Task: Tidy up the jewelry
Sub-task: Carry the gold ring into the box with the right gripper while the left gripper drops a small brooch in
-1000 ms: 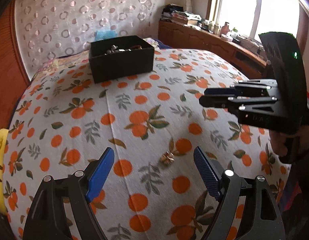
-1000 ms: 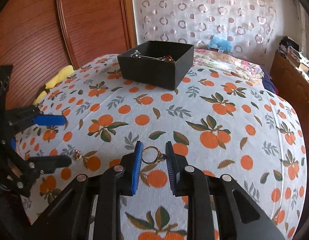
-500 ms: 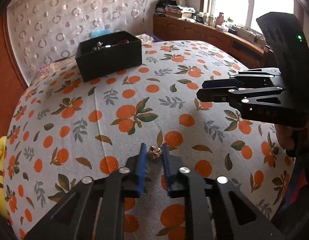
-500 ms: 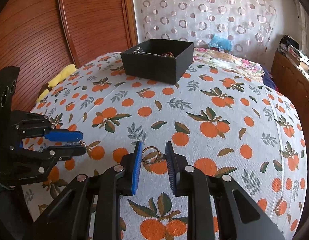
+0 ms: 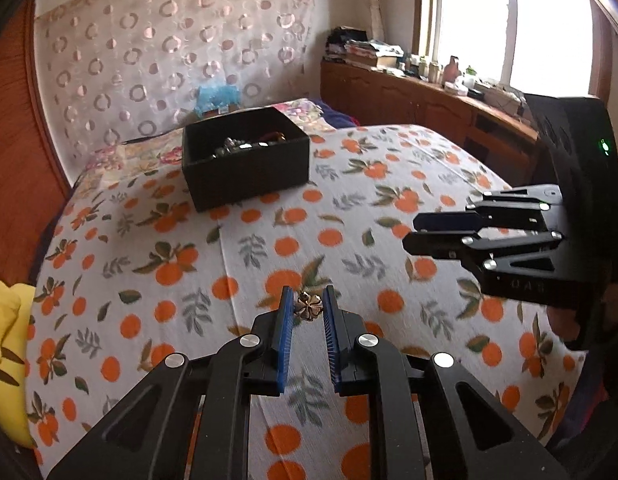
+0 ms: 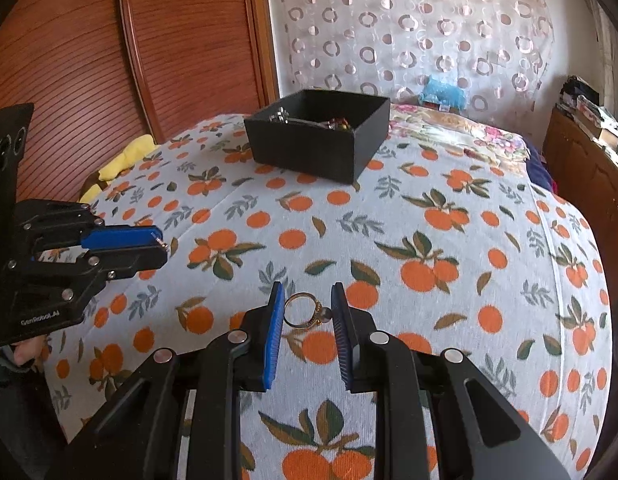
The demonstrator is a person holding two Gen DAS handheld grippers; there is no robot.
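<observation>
My left gripper (image 5: 307, 294) is shut on a small gold flower-shaped piece (image 5: 308, 307), held a little above the orange-print bedspread (image 5: 269, 240). In the right wrist view, the right gripper (image 6: 307, 286) is shut on a gold ring with a dark bead (image 6: 313, 320), also clear of the cloth. An open black box (image 5: 245, 168) with several jewelry pieces inside stands at the far end of the bed, beyond both grippers. The box (image 6: 309, 152) also shows in the right wrist view. Each view shows the other gripper from the side: the right gripper (image 5: 411, 234) and the left gripper (image 6: 163, 247).
A yellow soft thing (image 5: 5, 344) lies at the bed's left edge. A wooden headboard (image 6: 149, 40) and a circle-print curtain (image 6: 409, 32) stand behind the box. A wooden cabinet (image 5: 409, 100) with books and bottles runs under the window on the right.
The left gripper closed on the flower piece that lay on the bedspread and lifted it. The right gripper stayed put with the ring between its pads.
</observation>
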